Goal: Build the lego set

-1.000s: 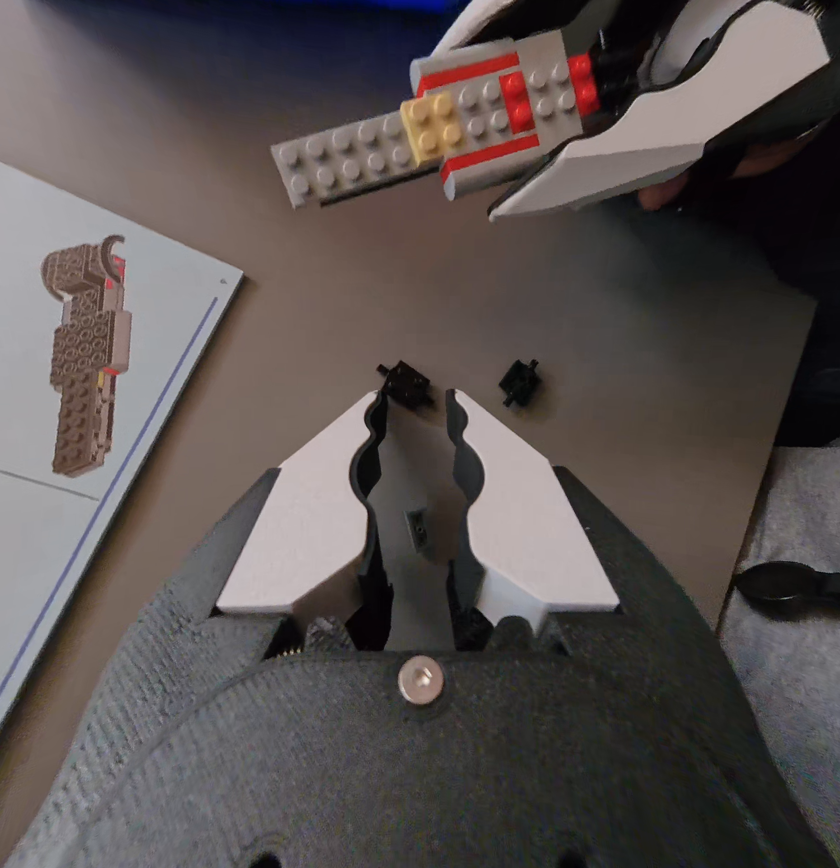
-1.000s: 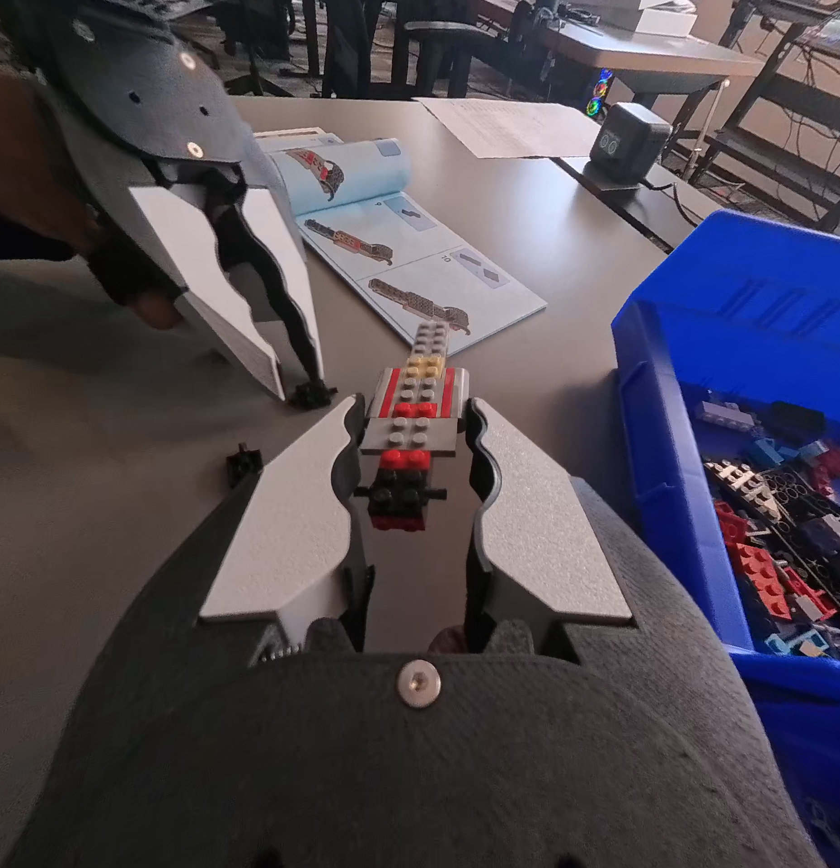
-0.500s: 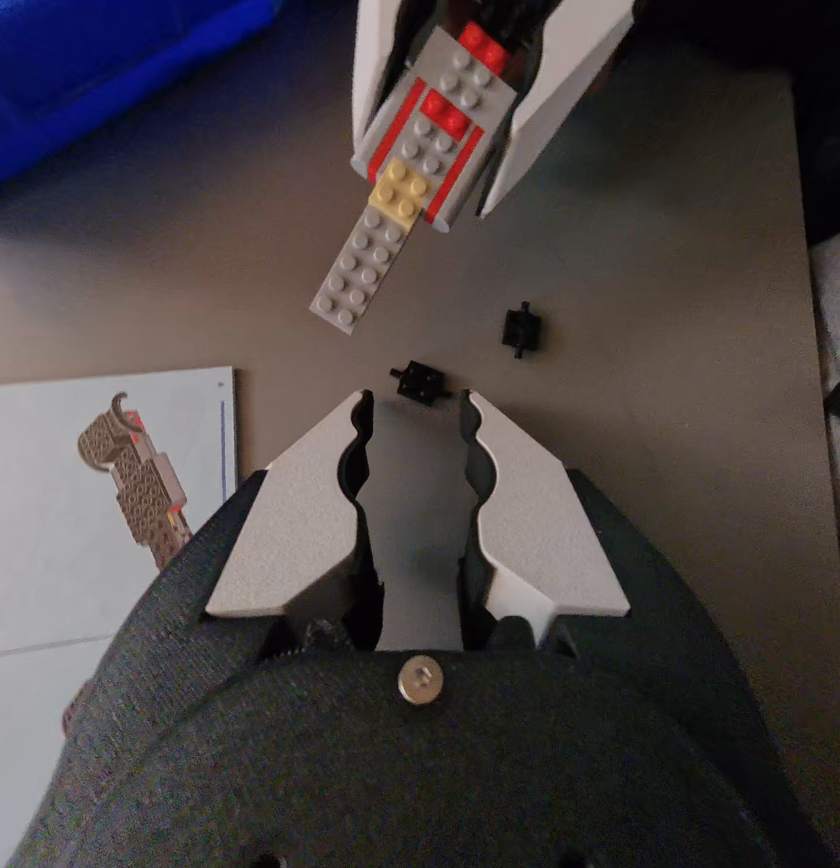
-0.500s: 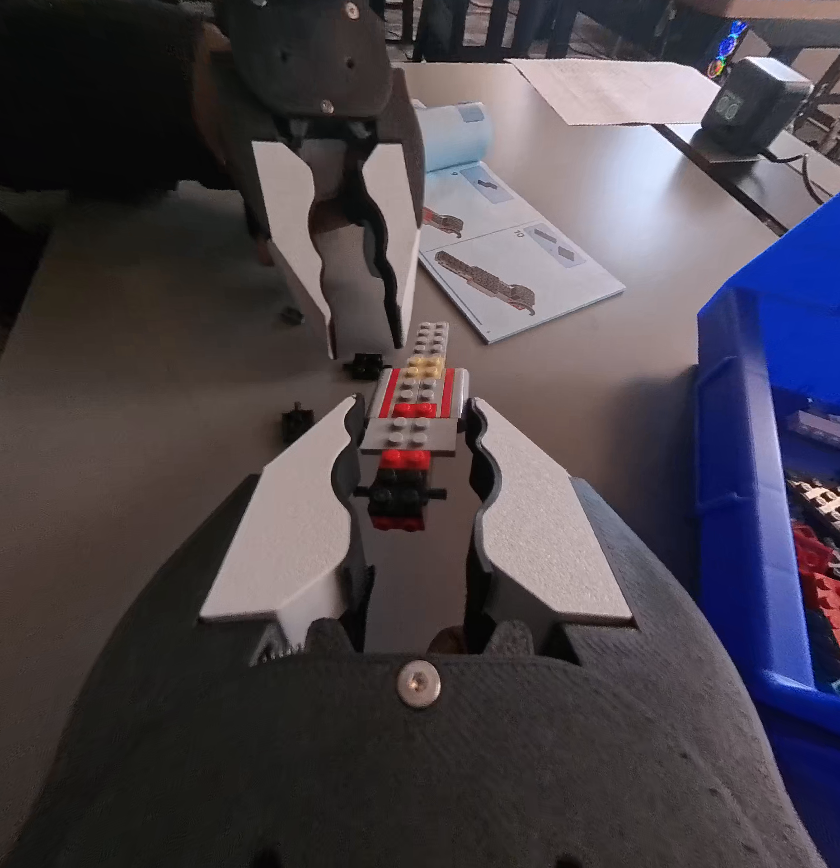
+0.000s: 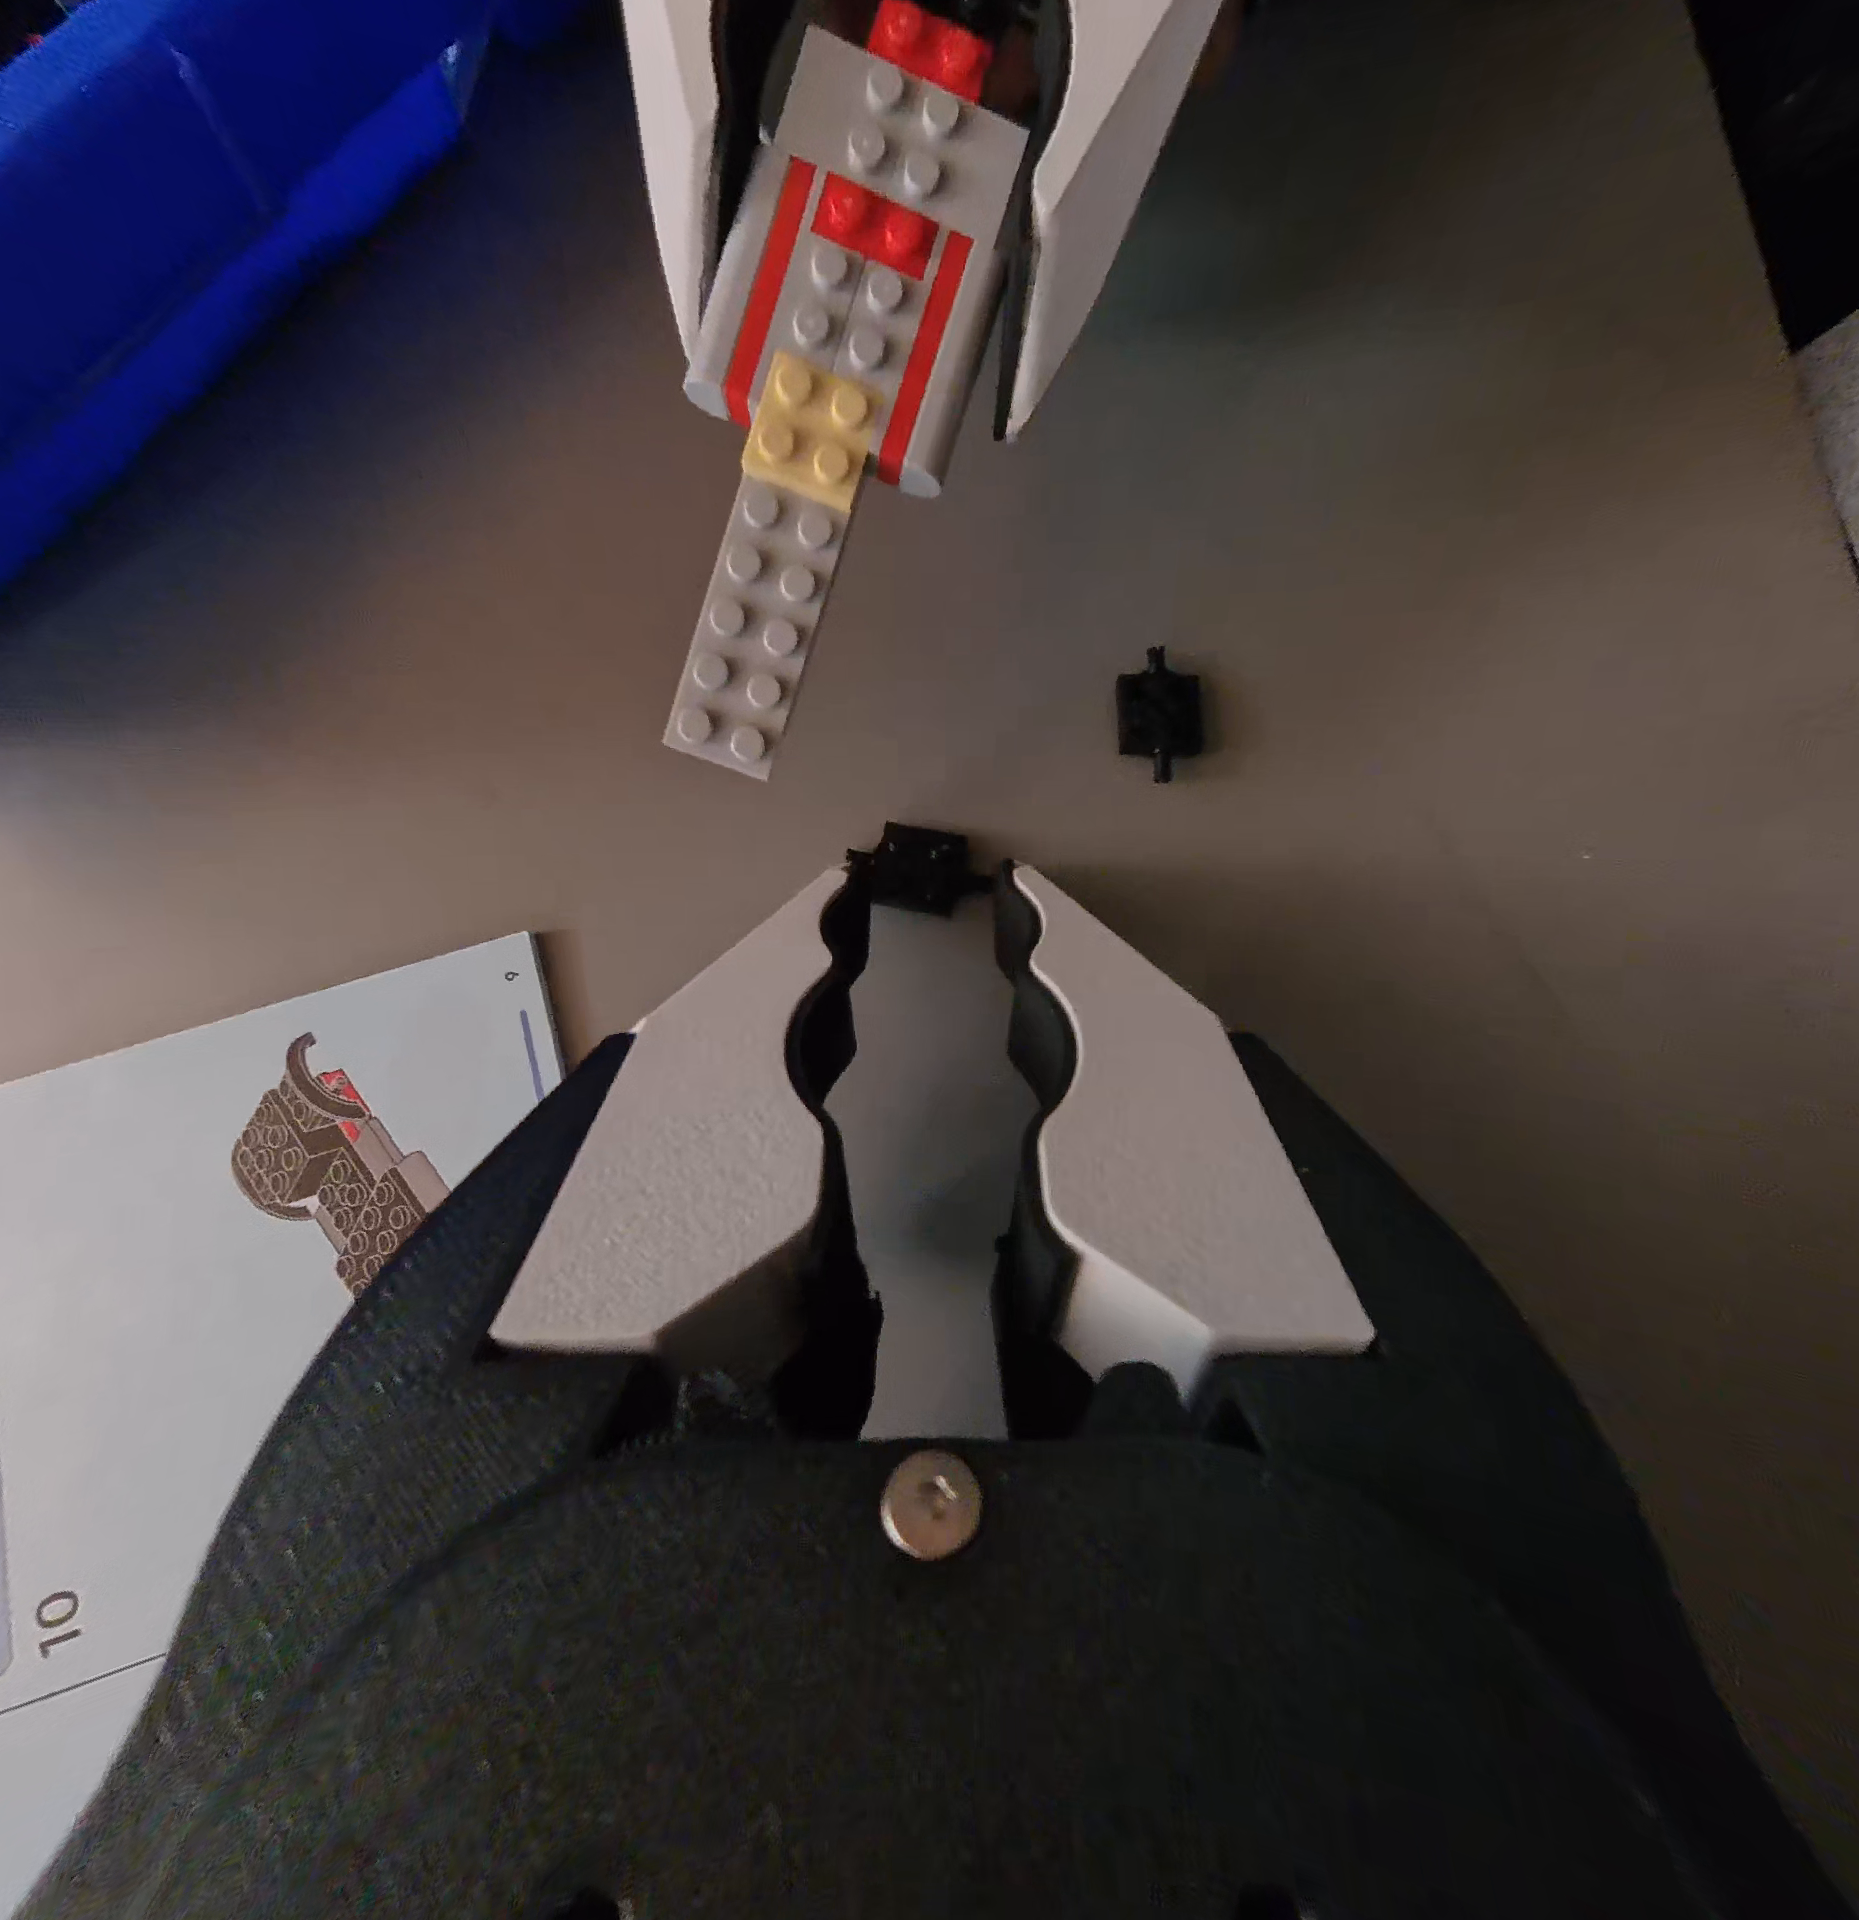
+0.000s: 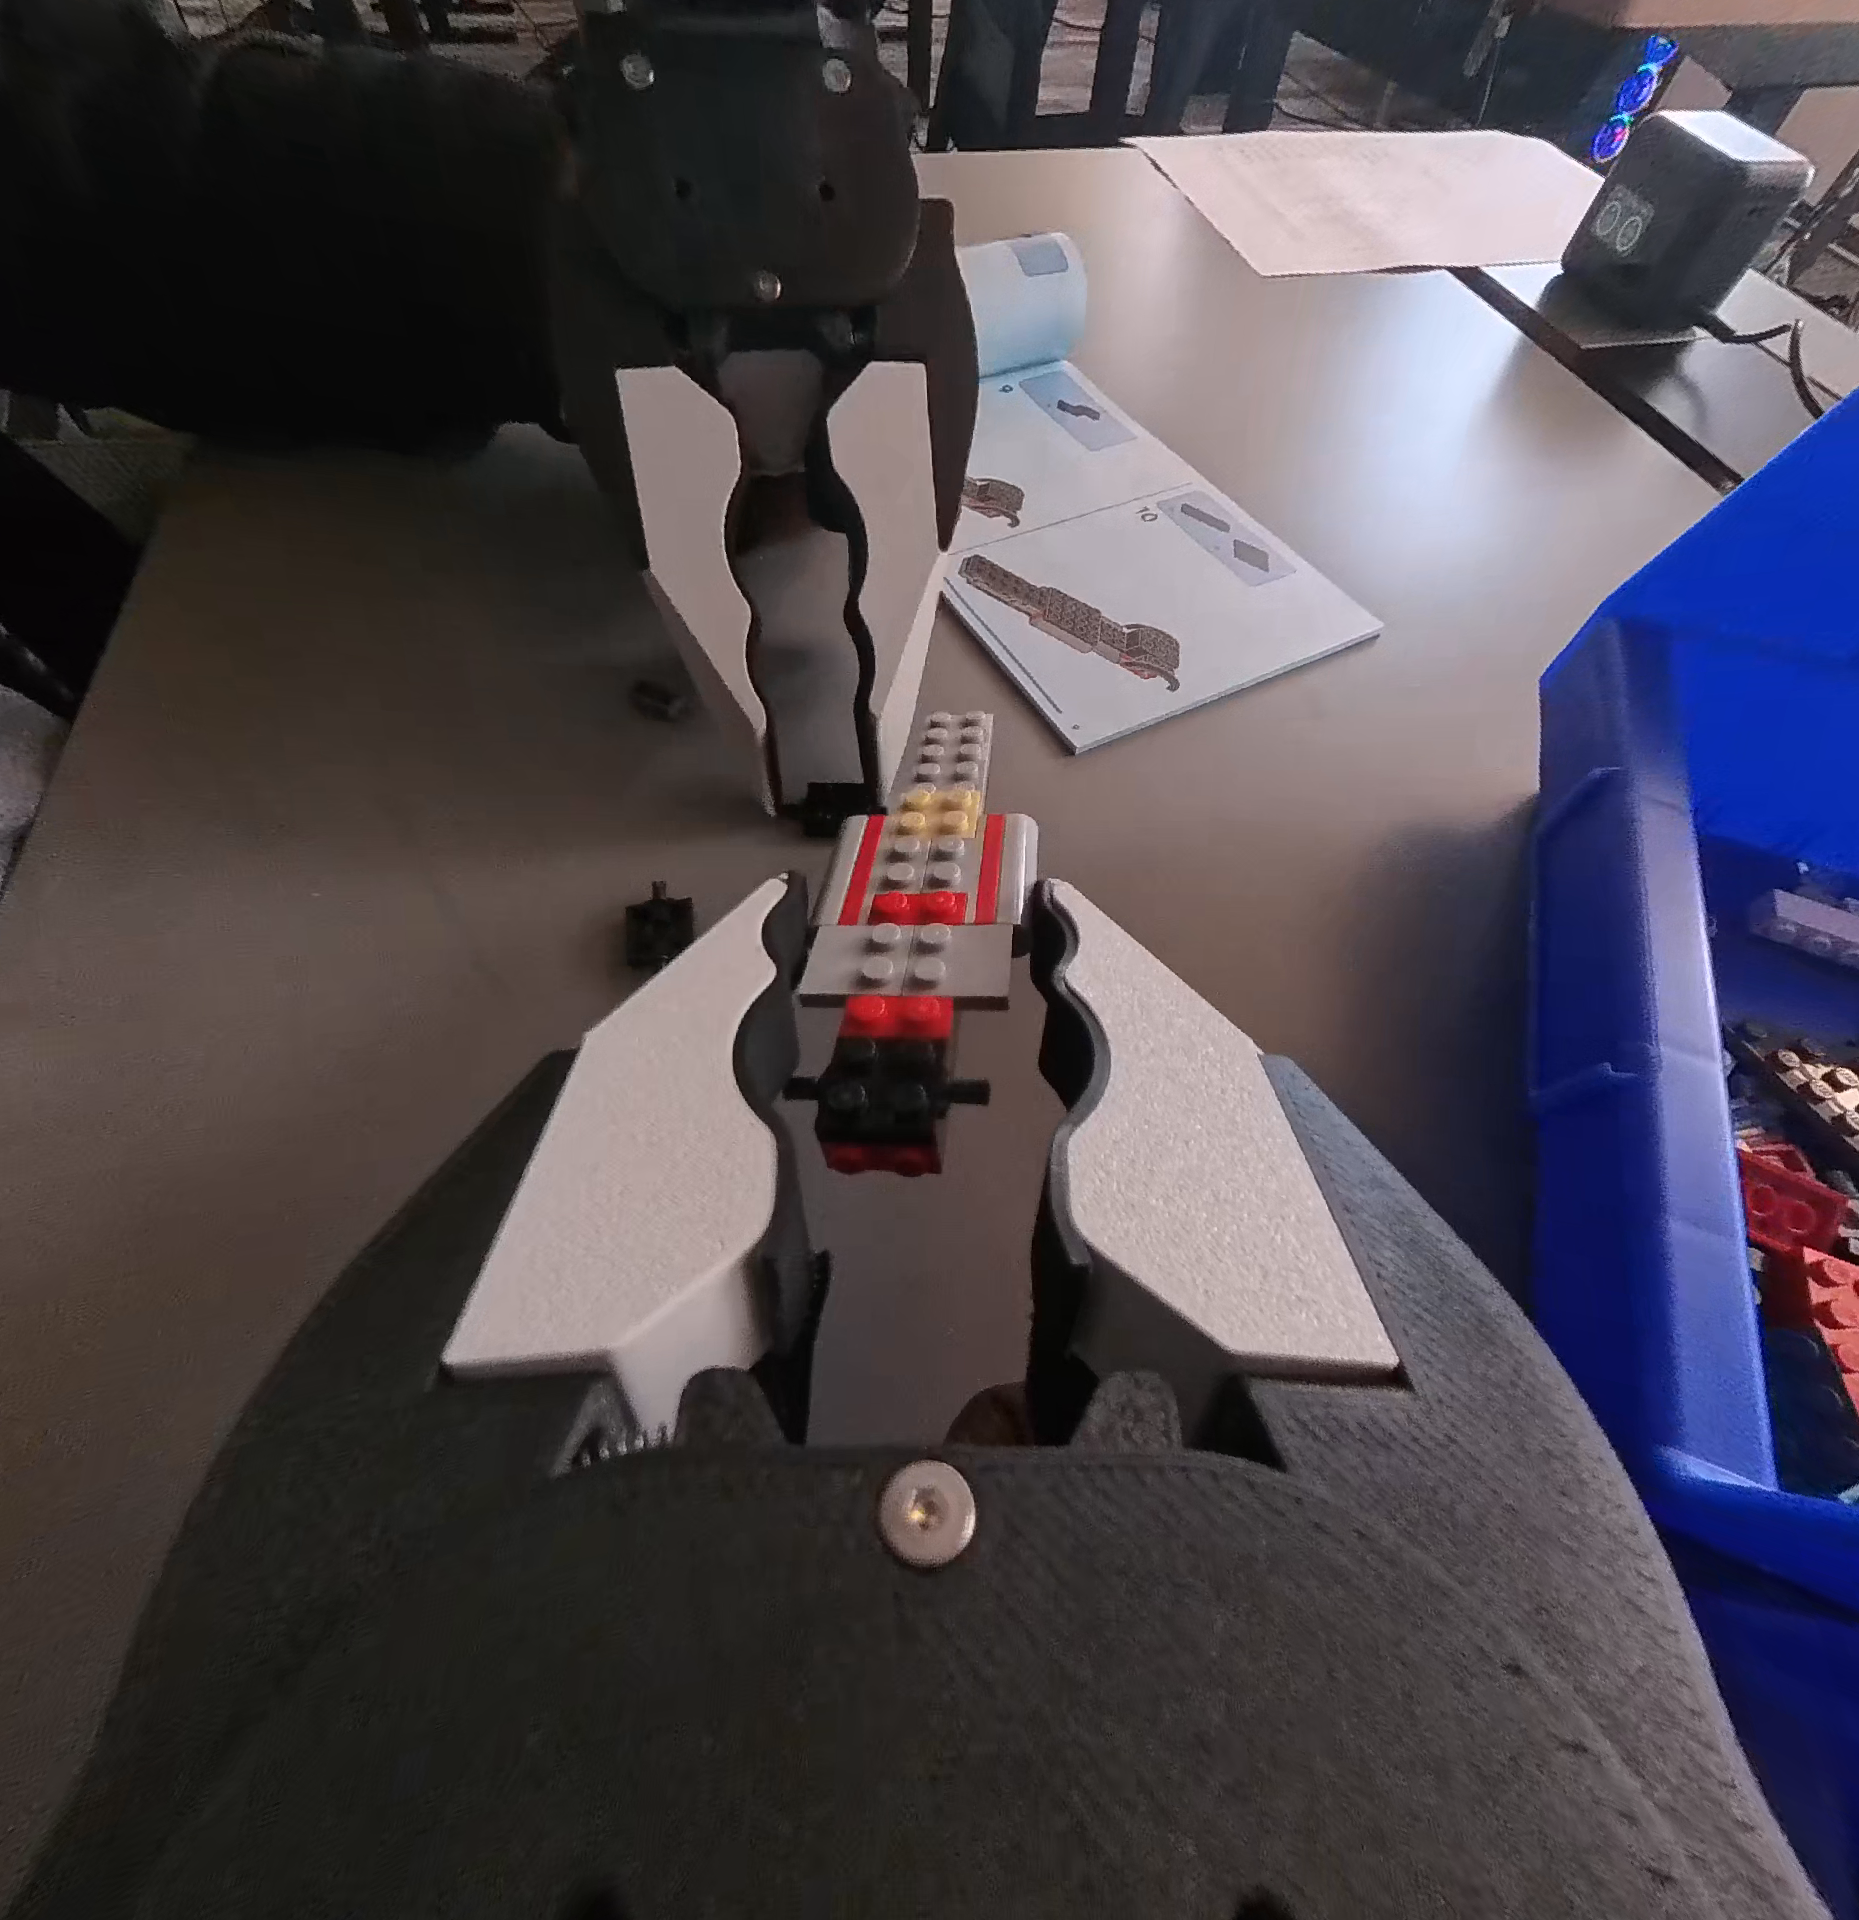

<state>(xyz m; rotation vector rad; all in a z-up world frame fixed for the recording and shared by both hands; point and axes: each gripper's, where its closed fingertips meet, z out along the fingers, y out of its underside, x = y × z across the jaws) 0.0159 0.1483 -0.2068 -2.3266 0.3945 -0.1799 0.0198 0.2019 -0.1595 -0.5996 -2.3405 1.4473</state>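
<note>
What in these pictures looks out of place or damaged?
Nothing looks damaged. Two small black pieces lie loose on the table: one at the left gripper's tips, the other apart. The instruction booklet's far page curls up.

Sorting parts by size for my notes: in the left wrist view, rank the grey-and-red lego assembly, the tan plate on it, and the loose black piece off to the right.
1. lego assembly
2. tan plate
3. loose black piece, only slightly smaller-looking than the plate; camera distance makes this unsure.
</note>
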